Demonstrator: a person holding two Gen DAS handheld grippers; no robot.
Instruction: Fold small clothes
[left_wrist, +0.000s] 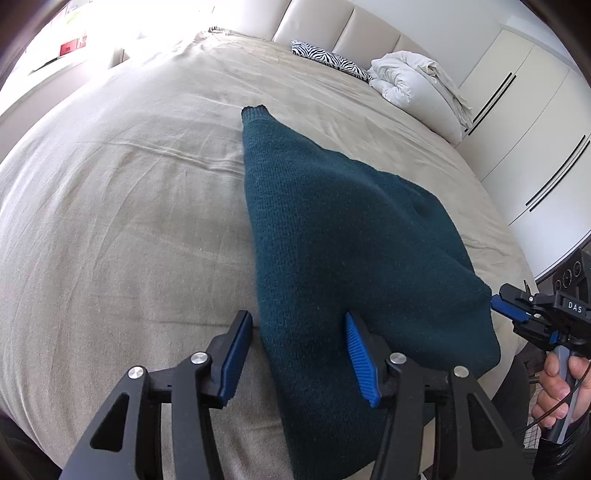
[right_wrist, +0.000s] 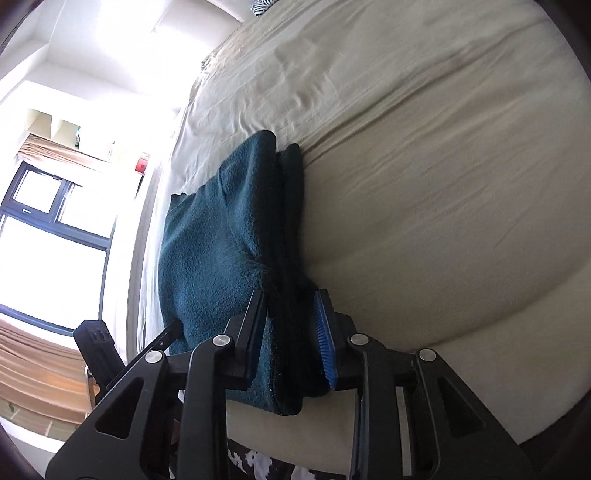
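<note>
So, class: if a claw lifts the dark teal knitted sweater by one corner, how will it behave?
The dark teal knitted sweater will probably droop: it already sags into soft folds. Its fuzzy knit likely grips rather than slips on the beige bedsheet.

Both tongs matte black linkage arms, silver round pivot screws, blue ribbed pads (left_wrist: 360, 360); right tongs (left_wrist: 511, 310) body stamped "DAS", grey handle, thin black cable; bare-skinned hand (left_wrist: 557, 391), dark sleeve

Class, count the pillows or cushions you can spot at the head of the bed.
2: a zebra-print cushion against the headboard, and a white pillow to its right beneath crumpled white bedding. Others may be hidden.
</note>
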